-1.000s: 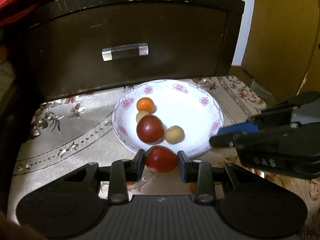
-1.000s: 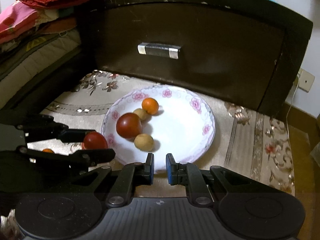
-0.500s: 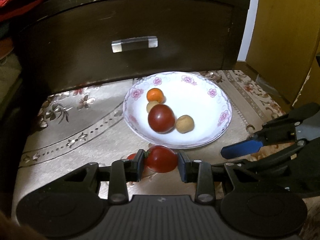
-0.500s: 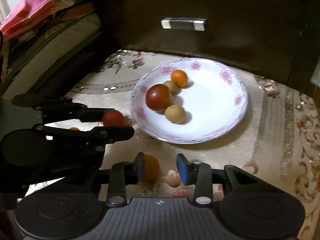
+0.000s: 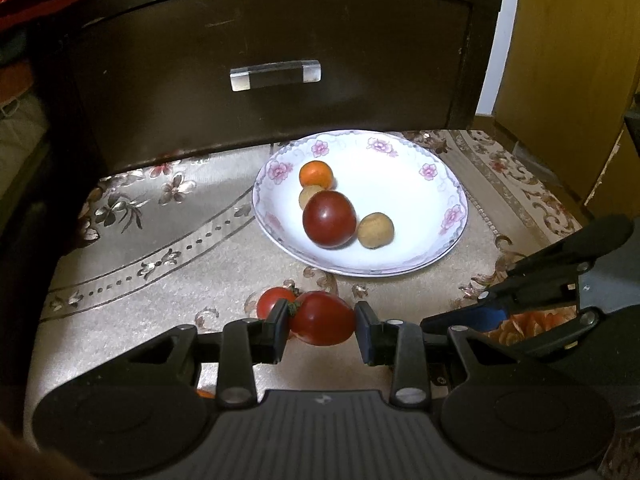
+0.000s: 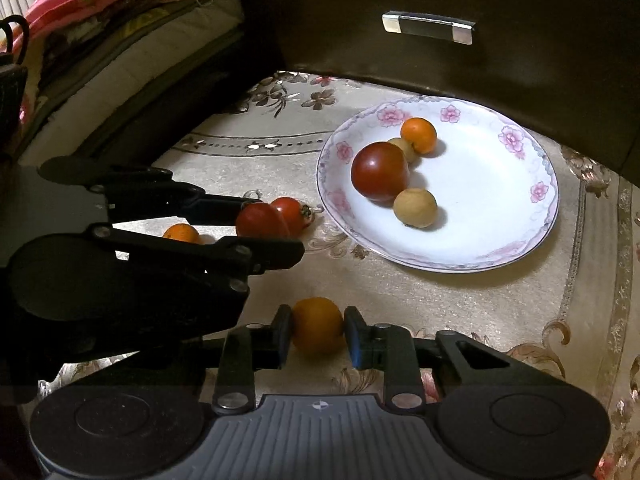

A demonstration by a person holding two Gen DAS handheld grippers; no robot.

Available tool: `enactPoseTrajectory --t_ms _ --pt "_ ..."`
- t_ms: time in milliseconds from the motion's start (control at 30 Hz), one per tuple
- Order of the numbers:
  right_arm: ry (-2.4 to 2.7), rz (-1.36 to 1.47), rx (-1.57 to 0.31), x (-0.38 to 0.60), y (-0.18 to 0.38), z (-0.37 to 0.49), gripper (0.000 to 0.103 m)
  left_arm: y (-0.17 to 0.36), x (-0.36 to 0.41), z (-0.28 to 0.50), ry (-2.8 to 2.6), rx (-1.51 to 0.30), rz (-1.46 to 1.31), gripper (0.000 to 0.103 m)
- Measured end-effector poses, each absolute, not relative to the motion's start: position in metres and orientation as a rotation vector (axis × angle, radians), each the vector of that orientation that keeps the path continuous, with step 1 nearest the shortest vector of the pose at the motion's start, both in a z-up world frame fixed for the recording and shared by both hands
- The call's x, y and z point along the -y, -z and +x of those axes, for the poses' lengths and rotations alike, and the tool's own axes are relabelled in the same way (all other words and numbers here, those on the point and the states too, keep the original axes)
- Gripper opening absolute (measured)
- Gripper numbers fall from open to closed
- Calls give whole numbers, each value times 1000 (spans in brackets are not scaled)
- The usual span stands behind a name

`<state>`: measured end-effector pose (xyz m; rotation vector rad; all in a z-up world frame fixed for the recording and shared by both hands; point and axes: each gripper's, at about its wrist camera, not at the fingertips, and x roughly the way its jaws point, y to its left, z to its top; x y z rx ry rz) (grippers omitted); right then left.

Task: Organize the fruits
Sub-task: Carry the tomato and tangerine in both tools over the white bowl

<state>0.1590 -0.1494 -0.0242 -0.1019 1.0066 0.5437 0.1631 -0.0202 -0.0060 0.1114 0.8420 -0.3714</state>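
Observation:
My left gripper point(image 5: 322, 326) is shut on a red tomato point(image 5: 322, 317), short of the plate's near rim. A second small tomato point(image 5: 272, 300) lies on the cloth just behind it. My right gripper point(image 6: 317, 330) has its jaws closing around a small orange fruit point(image 6: 318, 322) on the cloth, with both pads against its sides. The white flowered plate point(image 5: 404, 184) holds a big dark-red tomato point(image 5: 329, 219), a small orange point(image 5: 316, 173) and two tan round fruits point(image 5: 375, 230). Another orange fruit point(image 6: 181, 233) lies behind the left gripper point(image 6: 264, 236) in the right wrist view.
A dark wooden drawer front point(image 5: 276, 72) with a metal handle rises right behind the plate. The surface is a patterned beige cloth point(image 5: 160, 248). Yellow-brown boards point(image 5: 568, 60) stand to the right, and folded bedding point(image 6: 100, 32) is piled at the left.
My right gripper swung down and left from the plate's rim to the cloth, opened, and closed around the orange fruit. The left gripper kept its tomato and barely moved.

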Motion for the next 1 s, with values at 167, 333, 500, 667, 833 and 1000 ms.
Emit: enactPoseTrajectory --t_ms 167,333,500,667,833,1000 --pt "-495 -88 -1006 160 19 162 23 0 23 169 370 -821 95 40" --pt "-441 -60 -955 176 6 167 23 -4 32 174 379 -803 95 40" --pt "-424 -60 -913 182 -3 172 23 -9 34 184 363 -790 74 40" --pt "-403 -78 -858 184 -17 173 23 -11 35 191 368 -785 50 40" --pt "-371 -106 -852 181 -8 183 23 -4 33 198 352 -810 37 40" --pt "-349 -153 -831 176 0 191 23 5 33 206 340 -834 30 39"
